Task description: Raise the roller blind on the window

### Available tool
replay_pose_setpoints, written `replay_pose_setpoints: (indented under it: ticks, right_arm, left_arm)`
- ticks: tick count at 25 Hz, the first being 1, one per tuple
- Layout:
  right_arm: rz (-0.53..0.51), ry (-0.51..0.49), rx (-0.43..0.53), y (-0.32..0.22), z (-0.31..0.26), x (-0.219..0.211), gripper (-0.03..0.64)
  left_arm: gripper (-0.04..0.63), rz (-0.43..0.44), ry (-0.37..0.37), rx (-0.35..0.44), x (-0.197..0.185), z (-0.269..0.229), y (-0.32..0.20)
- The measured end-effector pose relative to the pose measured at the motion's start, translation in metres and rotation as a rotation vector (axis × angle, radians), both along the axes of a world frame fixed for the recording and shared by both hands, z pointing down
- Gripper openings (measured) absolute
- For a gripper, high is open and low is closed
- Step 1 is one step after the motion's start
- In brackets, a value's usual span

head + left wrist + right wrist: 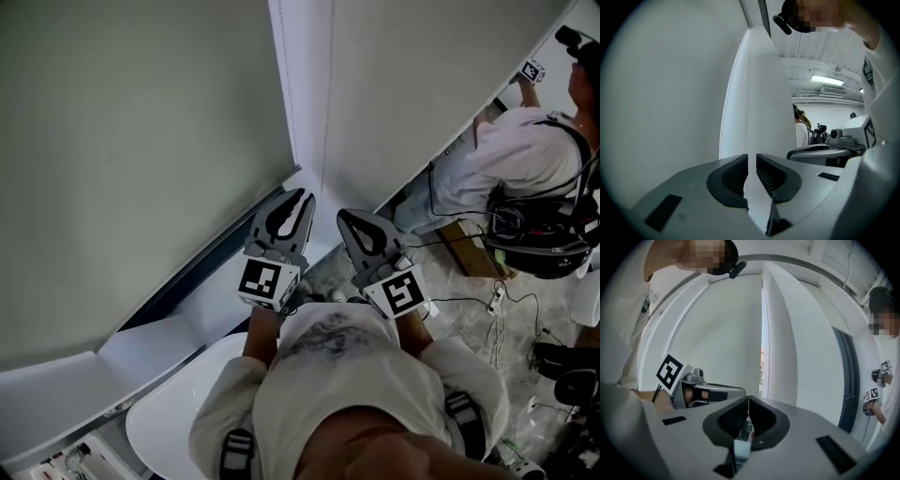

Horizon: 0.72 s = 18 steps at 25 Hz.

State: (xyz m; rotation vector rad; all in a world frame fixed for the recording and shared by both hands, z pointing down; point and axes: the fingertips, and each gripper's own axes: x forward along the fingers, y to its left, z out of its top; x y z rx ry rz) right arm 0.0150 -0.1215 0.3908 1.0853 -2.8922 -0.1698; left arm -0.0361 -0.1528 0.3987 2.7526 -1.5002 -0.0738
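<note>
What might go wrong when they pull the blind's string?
The grey right gripper pinches what looks like a thin white cord only at its jaw tips, so a hard tug may let it slip. The grey left gripper has its jaws slightly apart, so it isn't helping hold.

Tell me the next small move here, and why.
Probably pull the right gripper straight down. Its jaws are shut on a thin strand of the bead chain, while the left gripper has its jaws slightly apart and clamps nothing. The roller blind hangs low over the window.
</note>
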Motion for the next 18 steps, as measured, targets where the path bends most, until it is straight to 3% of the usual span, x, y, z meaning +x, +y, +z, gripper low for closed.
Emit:
replay_pose_setpoints:
  ticks: [18]
  right_arm:
    - [0.086,0.009,0.001,-0.006,-0.014,-0.003,0.061]
  left_arm:
    - [0.085,0.106,0.013,0.007,0.005,-0.017,-0.029]
